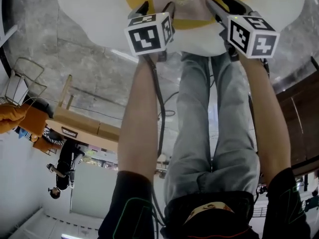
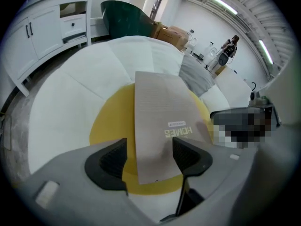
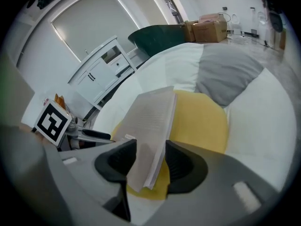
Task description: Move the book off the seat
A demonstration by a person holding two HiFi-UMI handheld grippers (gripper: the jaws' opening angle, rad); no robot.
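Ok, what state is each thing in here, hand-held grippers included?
book: closed, lying on the yellow seat cushion, not yet moved off.
left hand-held gripper: open, the book's near edge between its jaws.
right hand-held gripper: open, the book's near end between its jaws.
white cabinet: doors shut.

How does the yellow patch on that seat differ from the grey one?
The yellow patch is round and central; the grey patch is wedge-shaped, nearer the rim. The book lies on the yellow patch; the grey patch carries nothing. Both are parts of one white seat.
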